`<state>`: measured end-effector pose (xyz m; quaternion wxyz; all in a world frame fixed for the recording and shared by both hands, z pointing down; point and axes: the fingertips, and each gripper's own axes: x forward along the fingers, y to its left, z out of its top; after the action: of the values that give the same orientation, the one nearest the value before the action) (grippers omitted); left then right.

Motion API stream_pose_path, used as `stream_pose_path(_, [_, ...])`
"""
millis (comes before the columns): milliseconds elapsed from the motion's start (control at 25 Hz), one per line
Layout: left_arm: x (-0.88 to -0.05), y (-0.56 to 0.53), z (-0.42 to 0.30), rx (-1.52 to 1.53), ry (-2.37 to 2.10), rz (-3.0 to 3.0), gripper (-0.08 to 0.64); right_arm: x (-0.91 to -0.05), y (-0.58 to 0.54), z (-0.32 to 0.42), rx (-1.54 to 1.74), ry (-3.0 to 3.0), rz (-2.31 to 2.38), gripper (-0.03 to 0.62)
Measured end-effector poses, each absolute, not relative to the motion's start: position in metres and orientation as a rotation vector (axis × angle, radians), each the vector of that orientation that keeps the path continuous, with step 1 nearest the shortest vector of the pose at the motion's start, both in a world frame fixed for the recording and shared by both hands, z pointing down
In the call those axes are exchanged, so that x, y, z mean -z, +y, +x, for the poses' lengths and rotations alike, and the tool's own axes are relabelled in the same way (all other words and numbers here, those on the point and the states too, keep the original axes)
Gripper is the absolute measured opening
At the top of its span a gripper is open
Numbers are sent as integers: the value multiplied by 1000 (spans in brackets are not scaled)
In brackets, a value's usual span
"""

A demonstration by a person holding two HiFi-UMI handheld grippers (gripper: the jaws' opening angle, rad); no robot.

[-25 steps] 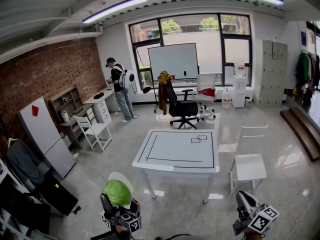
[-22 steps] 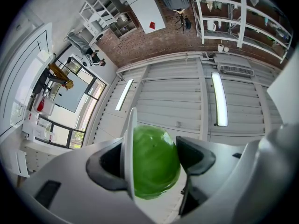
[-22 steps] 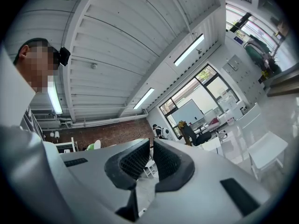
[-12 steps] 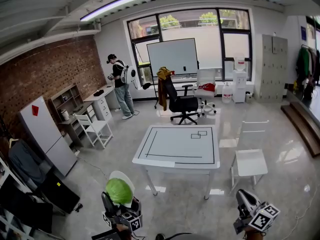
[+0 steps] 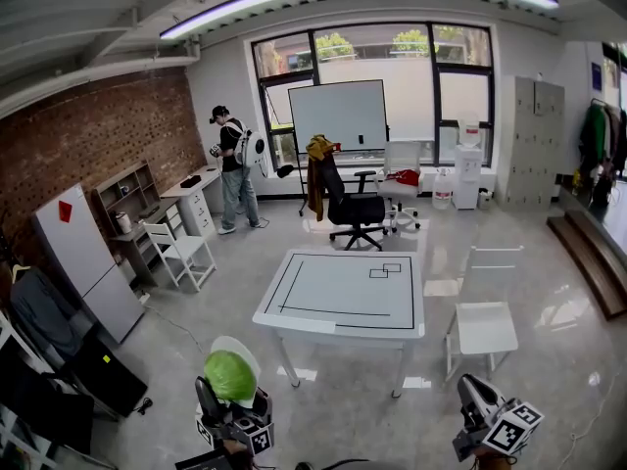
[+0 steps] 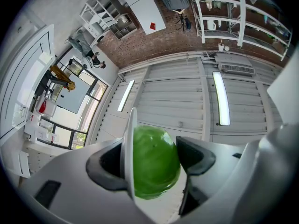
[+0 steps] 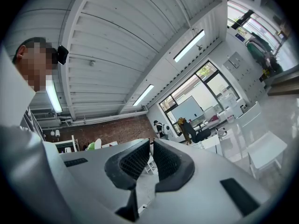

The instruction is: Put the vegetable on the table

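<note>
A round green cabbage [image 5: 230, 375] sits against a white plate [image 5: 238, 347] at the bottom left of the head view, raised above the floor. My left gripper [image 5: 233, 392] is shut on the two together. In the left gripper view the cabbage [image 6: 154, 162] fills the gap between the jaws of the left gripper [image 6: 152, 148], with the plate's rim [image 6: 128, 139] pressed against the left jaw. The white table [image 5: 343, 302] with black lines stands ahead in mid-room, well beyond both grippers. My right gripper [image 5: 470, 390] is at the bottom right, its jaws [image 7: 151, 143] shut on nothing.
A white chair [image 5: 487, 311] stands right of the table and another [image 5: 176, 253] to its left. A black office chair [image 5: 348, 204] and a whiteboard [image 5: 340, 116] are behind it. A person [image 5: 233, 164] stands at the back left desk. A white cabinet [image 5: 83, 262] lines the brick wall.
The whole room has drifted slightly in the head view. Both grippers keep their places and the left one's hold on the cabbage and plate is the same.
</note>
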<state>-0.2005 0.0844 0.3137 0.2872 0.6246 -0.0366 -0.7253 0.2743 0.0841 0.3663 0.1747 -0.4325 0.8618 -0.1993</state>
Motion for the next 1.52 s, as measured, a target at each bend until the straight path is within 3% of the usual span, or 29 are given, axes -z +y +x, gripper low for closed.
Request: stream_pose_path(1520, [-330, 74, -202, 1961, -120, 1640, 327, -368, 79, 288, 622, 2463, -1309, 9])
